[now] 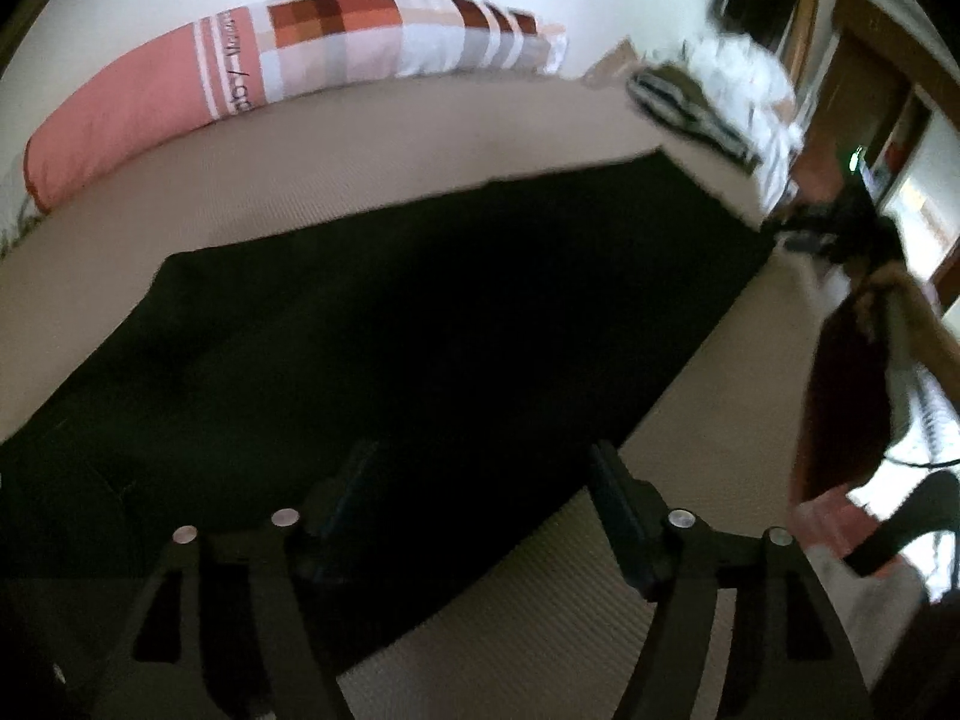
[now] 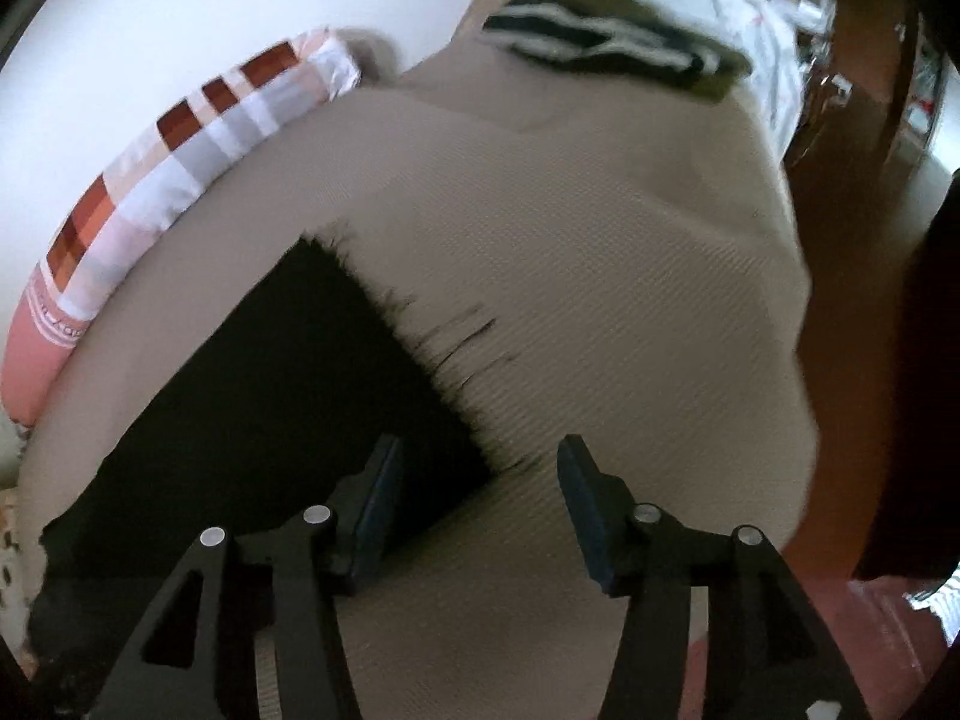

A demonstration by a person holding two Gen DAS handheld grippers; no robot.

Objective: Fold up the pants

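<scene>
The black pants (image 1: 390,312) lie flat in a long band on the beige bed cover (image 1: 360,138). My left gripper (image 1: 480,468) hovers over their near edge. Its jaws stand wide apart and the pads press on nothing. In the right wrist view the pants (image 2: 270,390) end in a frayed hem that runs down to my right gripper (image 2: 480,450). This gripper is open too. Its left finger is over the black cloth and its right finger over the bare bed cover (image 2: 600,240).
A pink and checked pillow (image 1: 240,60) (image 2: 180,168) lies along the wall. A folded striped garment (image 1: 690,108) (image 2: 600,42) and a white cloth pile (image 1: 744,72) sit at the far end. A person's hair and arm (image 1: 852,390) are at the right. Brown floor (image 2: 870,240) borders the bed.
</scene>
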